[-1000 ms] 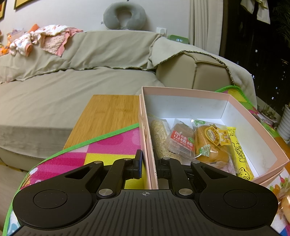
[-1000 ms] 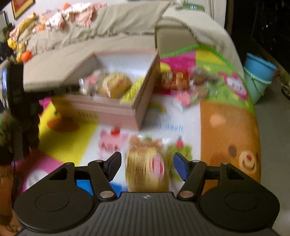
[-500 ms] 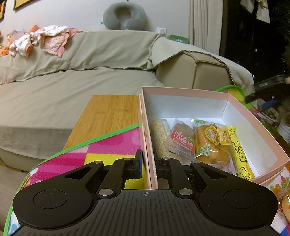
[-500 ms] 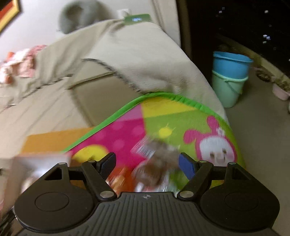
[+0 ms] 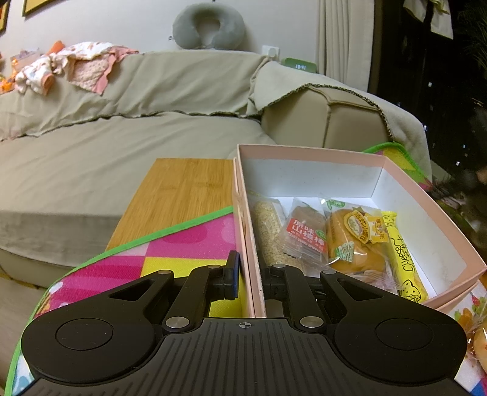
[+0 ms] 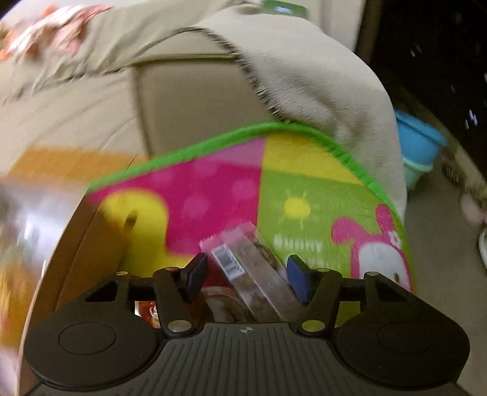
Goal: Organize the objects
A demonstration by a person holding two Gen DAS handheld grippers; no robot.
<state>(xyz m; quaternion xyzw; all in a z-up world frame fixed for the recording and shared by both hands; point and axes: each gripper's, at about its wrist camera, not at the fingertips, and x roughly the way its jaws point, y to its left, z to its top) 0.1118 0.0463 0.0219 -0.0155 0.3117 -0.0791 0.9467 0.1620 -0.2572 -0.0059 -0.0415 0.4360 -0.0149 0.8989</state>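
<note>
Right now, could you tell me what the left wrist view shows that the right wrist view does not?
Only the left view: the left gripper clamped on the pink box wall, with four packaged snacks inside. Only the right view: the right gripper, jaws just closing around a clear snack packet, and blue buckets. Both show the colourful mat and sofa.

This is a living room in a home. A beige sofa with a cover, a grey neck pillow, baby clothes on the backrest, a children's play mat and a curtain show it.
</note>
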